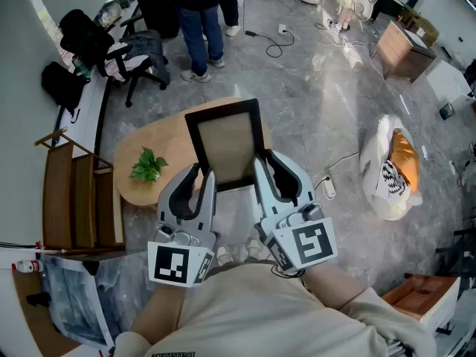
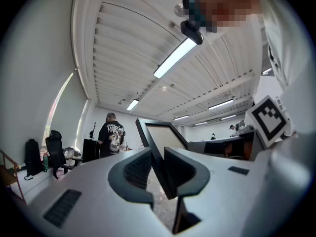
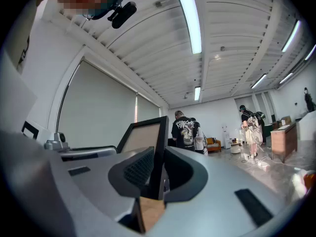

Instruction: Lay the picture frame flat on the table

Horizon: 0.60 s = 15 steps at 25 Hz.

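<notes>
left gripper (image 1: 199,178), right gripper (image 1: 266,166): each clamped on a picture frame (image 1: 227,143) edge | risk: uneven lowering to table (image 1: 145,143) could twist it loose

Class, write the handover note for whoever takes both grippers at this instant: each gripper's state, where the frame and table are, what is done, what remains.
Left gripper: shut on the picture frame, on its left side edge.
Right gripper: shut on the frame's right side edge.
Frame: held tilted above the near edge of the wooden table, apparently not resting on it. A small plant sits to its left on the table.
Done: the frame is gripped on both sides.
Left: tip it over, lay it flat on the bare tabletop away from the plant, open both grippers.
</notes>
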{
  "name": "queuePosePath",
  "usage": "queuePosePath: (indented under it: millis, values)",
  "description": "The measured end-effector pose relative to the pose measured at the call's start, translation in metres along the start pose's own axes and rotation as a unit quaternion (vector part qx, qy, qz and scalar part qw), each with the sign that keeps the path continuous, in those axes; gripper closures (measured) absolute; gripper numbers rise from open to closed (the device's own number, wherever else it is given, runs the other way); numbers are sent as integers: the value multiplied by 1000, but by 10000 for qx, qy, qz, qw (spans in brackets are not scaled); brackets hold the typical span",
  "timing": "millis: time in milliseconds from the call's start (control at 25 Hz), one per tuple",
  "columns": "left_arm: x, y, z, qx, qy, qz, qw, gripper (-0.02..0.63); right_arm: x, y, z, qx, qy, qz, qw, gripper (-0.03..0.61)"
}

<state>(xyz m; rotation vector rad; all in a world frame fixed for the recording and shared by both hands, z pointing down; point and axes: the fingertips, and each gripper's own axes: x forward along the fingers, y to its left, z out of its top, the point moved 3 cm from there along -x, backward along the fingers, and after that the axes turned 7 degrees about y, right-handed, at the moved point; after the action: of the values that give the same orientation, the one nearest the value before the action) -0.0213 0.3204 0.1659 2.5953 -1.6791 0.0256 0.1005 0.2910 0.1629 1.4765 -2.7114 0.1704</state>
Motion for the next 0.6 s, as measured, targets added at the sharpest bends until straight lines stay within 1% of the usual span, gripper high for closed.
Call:
queuePosePath:
  millis: [160,320,600]
  values:
    - [2,0,-5,-72,38,-33,10000,537,1,-3,-5,144,-1,38,9999,526]
    - [3,-5,-8,-51,85,6,10000,537,-1,-7,-11,281,25,93,9996,526]
    - [11,-23,-17,-102,204,77,9997,537,-10,-25,-20,318,123,164,9993,526]
